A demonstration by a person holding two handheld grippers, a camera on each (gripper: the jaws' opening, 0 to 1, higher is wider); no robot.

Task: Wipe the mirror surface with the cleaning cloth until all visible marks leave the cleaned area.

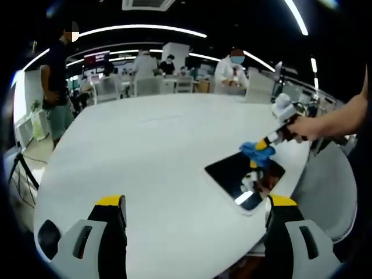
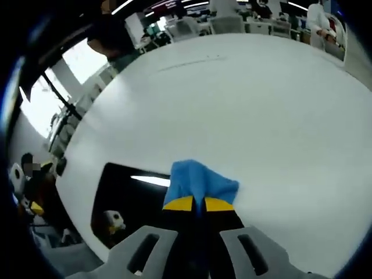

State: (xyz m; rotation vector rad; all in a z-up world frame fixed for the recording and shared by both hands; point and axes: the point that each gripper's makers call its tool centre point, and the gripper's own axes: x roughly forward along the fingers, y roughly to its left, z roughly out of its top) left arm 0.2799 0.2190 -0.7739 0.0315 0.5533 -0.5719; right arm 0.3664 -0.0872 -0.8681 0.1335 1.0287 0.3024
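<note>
right gripper [image 2: 198, 203] jaws clenched on cloth [image 2: 200, 180], over mirror [image 2: 131, 200] | left gripper [image 1: 195, 204] released

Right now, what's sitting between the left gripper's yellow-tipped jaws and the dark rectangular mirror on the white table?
Nothing: in the left gripper view only bare white table lies between the open left gripper and the dark rectangular mirror.
</note>
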